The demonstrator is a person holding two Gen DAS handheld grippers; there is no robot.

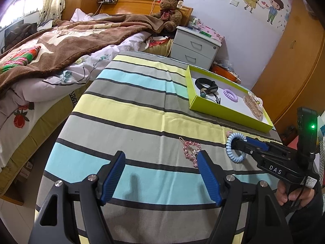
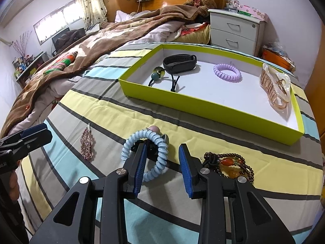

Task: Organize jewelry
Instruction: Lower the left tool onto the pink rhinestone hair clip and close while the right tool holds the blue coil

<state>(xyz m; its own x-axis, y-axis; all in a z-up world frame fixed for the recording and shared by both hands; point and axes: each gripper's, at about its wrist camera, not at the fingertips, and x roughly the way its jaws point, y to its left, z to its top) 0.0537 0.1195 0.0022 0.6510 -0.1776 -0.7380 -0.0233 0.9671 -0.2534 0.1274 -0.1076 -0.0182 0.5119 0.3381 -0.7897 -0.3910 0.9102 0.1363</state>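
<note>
Surface: striped cloth [image 2: 126,111] on table beside bed.
Right gripper [image 2: 161,152]: spread, straddling blue coil tie [image 2: 157,158], near cloth's front edge.
Left gripper [image 1: 160,162]: released, idle.
Advice: close on one strand only, lift into green tray [image 2: 203,106].

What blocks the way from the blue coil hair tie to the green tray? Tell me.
Nothing visible does. The right claw is open around one side of the blue coil hair tie. Between it and the green tray lies only bare striped cloth; the low near wall must be cleared.
</note>
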